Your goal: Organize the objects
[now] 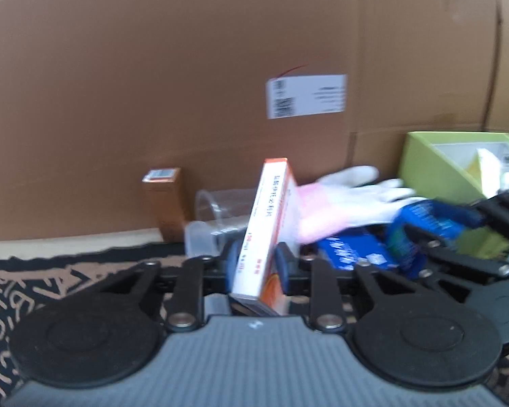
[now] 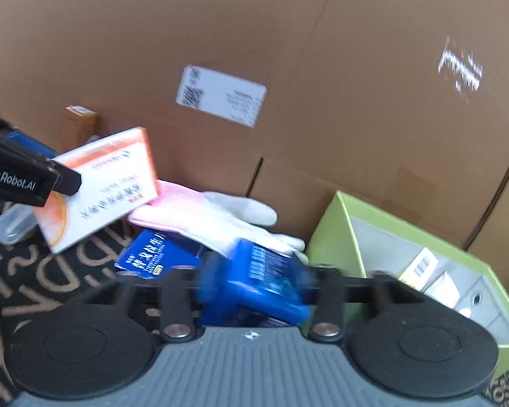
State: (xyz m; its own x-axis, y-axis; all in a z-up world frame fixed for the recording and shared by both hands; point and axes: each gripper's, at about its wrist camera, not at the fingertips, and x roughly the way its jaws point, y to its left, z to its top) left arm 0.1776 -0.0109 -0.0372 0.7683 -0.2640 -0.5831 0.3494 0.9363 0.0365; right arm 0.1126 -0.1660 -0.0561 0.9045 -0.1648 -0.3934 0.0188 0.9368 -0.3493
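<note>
My left gripper [image 1: 258, 264] is shut on a white and orange medicine box [image 1: 266, 224], held on edge above the table; the box also shows at the left of the right wrist view [image 2: 101, 186]. My right gripper [image 2: 254, 285] is shut on a blue box [image 2: 258, 288], lifted just left of the green box [image 2: 342, 224]; it shows at the right of the left wrist view [image 1: 424, 224]. A second blue box [image 2: 149, 251] lies flat under a white and pink glove [image 2: 220, 217].
A large cardboard wall [image 1: 186, 84] with a white label stands behind. A small brown box [image 1: 166, 200] and a clear plastic cup [image 1: 213, 210] stand at its foot. The green box holds several small packets. The table has a black and tan patterned cloth [image 2: 34, 271].
</note>
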